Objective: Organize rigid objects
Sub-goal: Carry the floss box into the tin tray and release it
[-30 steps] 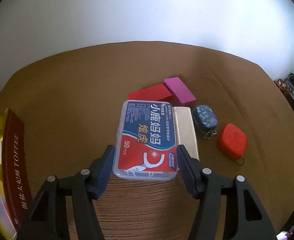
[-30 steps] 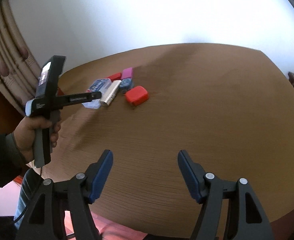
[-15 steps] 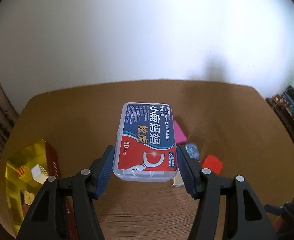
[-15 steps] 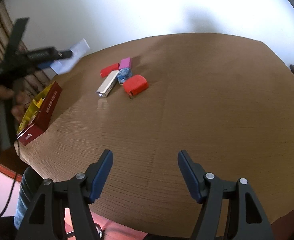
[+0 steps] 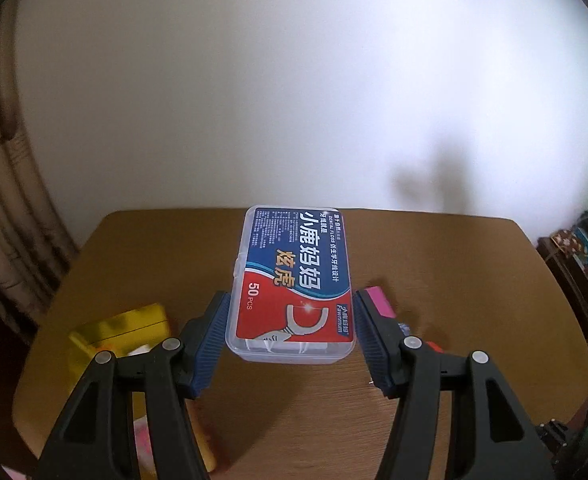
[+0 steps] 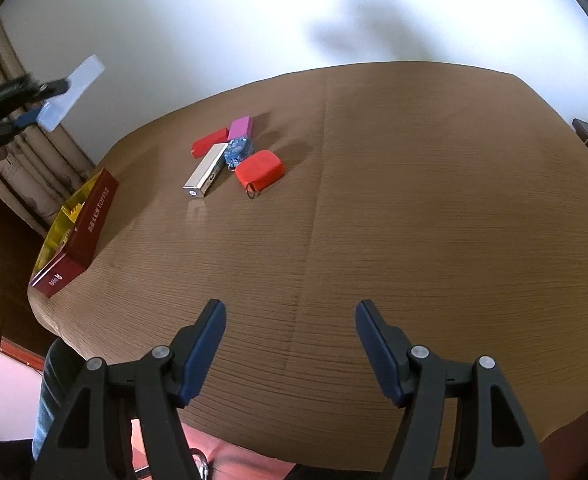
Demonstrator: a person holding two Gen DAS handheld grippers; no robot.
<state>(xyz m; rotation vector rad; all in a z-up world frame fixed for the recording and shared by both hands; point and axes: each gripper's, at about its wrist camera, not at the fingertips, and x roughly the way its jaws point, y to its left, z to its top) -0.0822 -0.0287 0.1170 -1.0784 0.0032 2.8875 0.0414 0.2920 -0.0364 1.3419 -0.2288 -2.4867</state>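
My left gripper [image 5: 289, 332] is shut on a clear dental floss box [image 5: 294, 280] with a blue and red label, held high above the brown table [image 5: 294, 400]. In the right wrist view the same box [image 6: 69, 92] shows raised at the far left, above a red and gold toffee tin [image 6: 81, 224]. The tin's gold inside [image 5: 121, 332] lies below left of the box. My right gripper [image 6: 289, 340] is open and empty over the table's near edge. A silver case [image 6: 205, 172], red block [image 6: 209, 146], pink block [image 6: 239, 128], blue pouch [image 6: 237, 150] and red pouch [image 6: 259, 170] lie clustered.
A curtain [image 5: 9, 208] hangs at the left and a white wall [image 5: 294, 80] is behind the table. A dark shelf [image 5: 574, 272] with items stands at the right. The pink block [image 5: 380, 300] peeks beside my left gripper's right finger.
My left gripper has lifted the floss box off the table and carried it up and left toward the tin. The right gripper has stayed open and nearly still.
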